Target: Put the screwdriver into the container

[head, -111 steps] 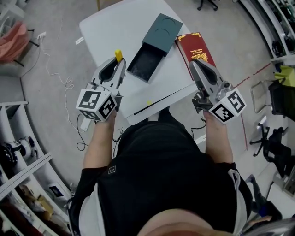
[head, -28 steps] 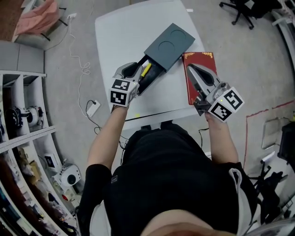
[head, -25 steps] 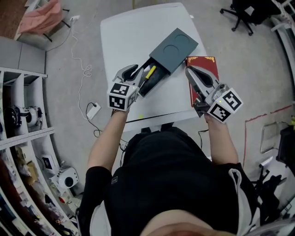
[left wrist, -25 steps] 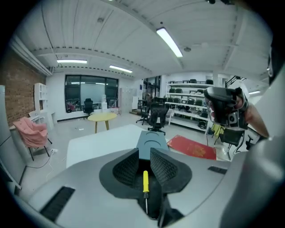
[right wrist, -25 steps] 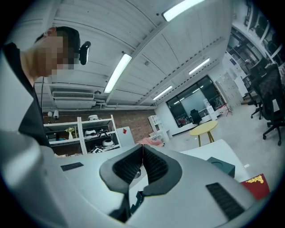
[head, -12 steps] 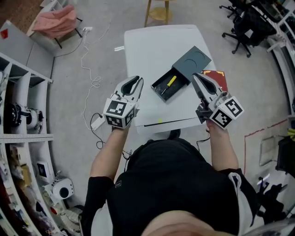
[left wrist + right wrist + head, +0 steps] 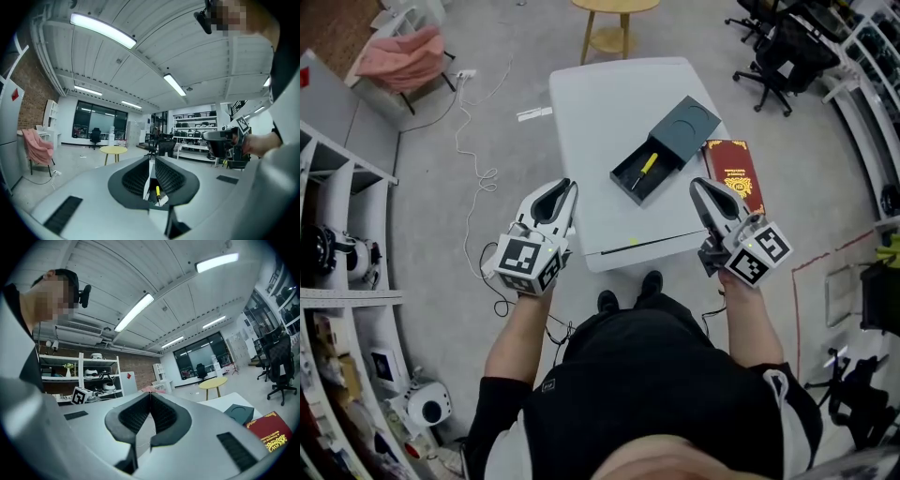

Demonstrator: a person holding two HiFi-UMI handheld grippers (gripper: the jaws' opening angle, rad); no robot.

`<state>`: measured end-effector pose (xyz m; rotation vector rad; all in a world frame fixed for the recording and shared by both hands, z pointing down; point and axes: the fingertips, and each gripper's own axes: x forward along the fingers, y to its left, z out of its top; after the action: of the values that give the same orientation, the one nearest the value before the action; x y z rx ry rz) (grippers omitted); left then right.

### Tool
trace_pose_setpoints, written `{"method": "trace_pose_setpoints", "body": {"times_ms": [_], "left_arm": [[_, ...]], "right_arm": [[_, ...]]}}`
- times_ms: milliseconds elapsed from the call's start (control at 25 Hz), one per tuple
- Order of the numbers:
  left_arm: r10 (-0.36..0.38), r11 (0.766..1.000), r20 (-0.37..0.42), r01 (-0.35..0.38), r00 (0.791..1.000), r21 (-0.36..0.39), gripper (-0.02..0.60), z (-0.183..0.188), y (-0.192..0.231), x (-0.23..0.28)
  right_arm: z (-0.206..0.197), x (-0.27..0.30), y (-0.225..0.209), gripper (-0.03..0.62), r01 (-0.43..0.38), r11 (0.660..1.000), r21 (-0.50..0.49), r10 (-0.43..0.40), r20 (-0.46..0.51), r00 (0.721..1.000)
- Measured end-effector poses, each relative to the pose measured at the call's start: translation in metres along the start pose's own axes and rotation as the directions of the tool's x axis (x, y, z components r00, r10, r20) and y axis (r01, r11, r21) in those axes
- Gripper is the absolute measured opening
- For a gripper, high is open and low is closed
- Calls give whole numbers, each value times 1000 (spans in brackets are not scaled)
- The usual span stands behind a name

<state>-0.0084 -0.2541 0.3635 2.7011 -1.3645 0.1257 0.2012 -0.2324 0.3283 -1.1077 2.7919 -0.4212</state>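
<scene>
Left tool [image 7: 566, 187] and right tool [image 7: 695, 185], both closed, now clear of container [image 7: 688, 125]; yellow-handled screwdriver [image 7: 645, 170] inside.

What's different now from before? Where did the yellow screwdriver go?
The left gripper carried the screwdriver to the container, let it go in the open tray, then pulled back past the edge of the table; its jaws are now shut and empty. The right gripper stayed shut and empty, and the red book stayed beside the container.
</scene>
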Motion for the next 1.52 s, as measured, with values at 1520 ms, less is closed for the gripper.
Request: {"method": "trace_pose_setpoints", "body": {"times_ms": [1520], "left_arm": [[88,996,6,-88,996,-6,29,27,-74,27]], "right_arm": [[34,-133,-50,29,73,994,-84,-63,114,991]]}}
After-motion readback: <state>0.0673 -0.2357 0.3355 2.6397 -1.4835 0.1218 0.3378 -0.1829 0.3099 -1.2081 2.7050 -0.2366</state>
